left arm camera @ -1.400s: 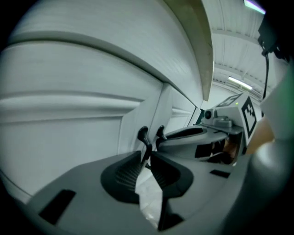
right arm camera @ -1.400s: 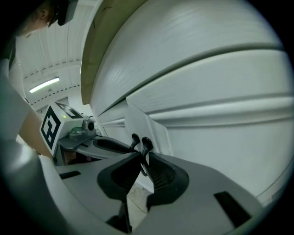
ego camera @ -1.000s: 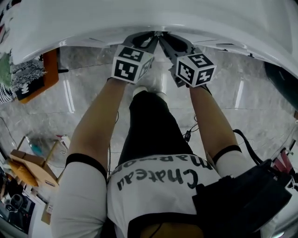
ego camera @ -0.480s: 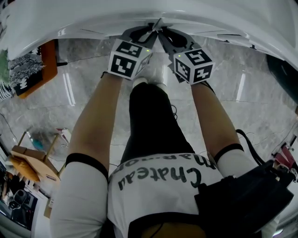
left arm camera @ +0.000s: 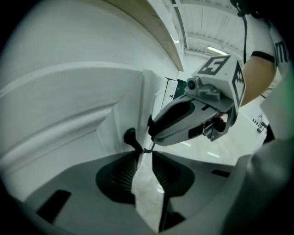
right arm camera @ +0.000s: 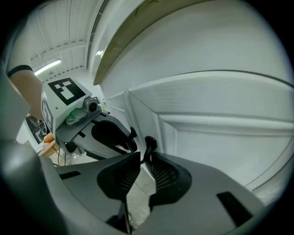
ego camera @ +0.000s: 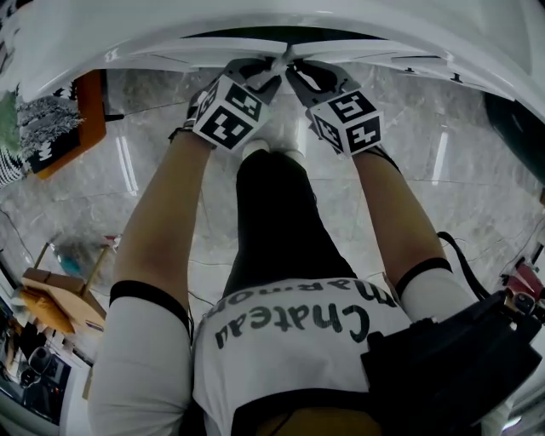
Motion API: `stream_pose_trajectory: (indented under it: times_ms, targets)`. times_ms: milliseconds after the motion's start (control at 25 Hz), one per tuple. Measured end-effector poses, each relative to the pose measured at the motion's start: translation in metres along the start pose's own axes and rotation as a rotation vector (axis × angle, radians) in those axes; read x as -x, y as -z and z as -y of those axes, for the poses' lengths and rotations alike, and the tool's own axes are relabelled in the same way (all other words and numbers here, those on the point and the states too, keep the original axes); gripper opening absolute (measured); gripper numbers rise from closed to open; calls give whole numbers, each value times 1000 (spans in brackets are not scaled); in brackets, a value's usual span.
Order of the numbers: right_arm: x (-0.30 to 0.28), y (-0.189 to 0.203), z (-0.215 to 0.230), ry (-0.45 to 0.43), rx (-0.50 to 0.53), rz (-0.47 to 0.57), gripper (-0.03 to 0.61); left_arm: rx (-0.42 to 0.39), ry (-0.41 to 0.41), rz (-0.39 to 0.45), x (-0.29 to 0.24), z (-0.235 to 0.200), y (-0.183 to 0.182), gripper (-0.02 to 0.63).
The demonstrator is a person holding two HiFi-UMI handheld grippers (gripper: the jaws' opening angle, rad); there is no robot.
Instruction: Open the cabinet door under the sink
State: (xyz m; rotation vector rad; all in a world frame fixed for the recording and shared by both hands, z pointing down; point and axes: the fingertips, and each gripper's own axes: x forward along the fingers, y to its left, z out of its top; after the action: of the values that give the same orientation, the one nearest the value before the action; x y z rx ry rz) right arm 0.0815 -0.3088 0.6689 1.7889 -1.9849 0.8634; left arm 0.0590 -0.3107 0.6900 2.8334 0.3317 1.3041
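Two white cabinet doors meet under the white sink front (ego camera: 255, 25). The left door (left arm camera: 69, 101) carries a black knob (left arm camera: 131, 137), and its stem runs between the tips of my left gripper (left arm camera: 145, 151), which is shut on it. The right door (right arm camera: 220, 137) has its own black knob (right arm camera: 150, 143), and my right gripper (right arm camera: 143, 163) is shut on that. Both pairs of jaws have just been opening a little with the knobs still between them. From the head view, the left gripper (ego camera: 266, 68) and right gripper (ego camera: 291, 70) sit side by side at the door tops, below a dark gap (ego camera: 281, 36).
The person stands close to the cabinet on a grey marble floor (ego camera: 443, 196). An orange-brown stand (ego camera: 81, 128) is at the left, and wooden pieces (ego camera: 60, 306) lie at the lower left. A black bag (ego camera: 451, 358) hangs at the right hip.
Both doors have swung a little outward, and a dark gap now shows above their top edges. The two grippers have drawn back with the knobs and rolled outward.
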Motion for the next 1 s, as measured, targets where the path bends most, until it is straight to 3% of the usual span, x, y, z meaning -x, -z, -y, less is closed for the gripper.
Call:
stream_pose_trajectory:
  times_ms: [480, 680, 1000]
  targets:
    - [8, 16, -13, -36, 59, -82, 83, -37, 20, -83, 6, 13, 17, 86]
    - [11, 21, -15, -49, 75, -113, 84, -78, 55, -158, 8, 18, 24, 86]
    - [18, 27, -23, -68, 107, -162, 86, -130, 49, -186, 11, 23, 31, 86]
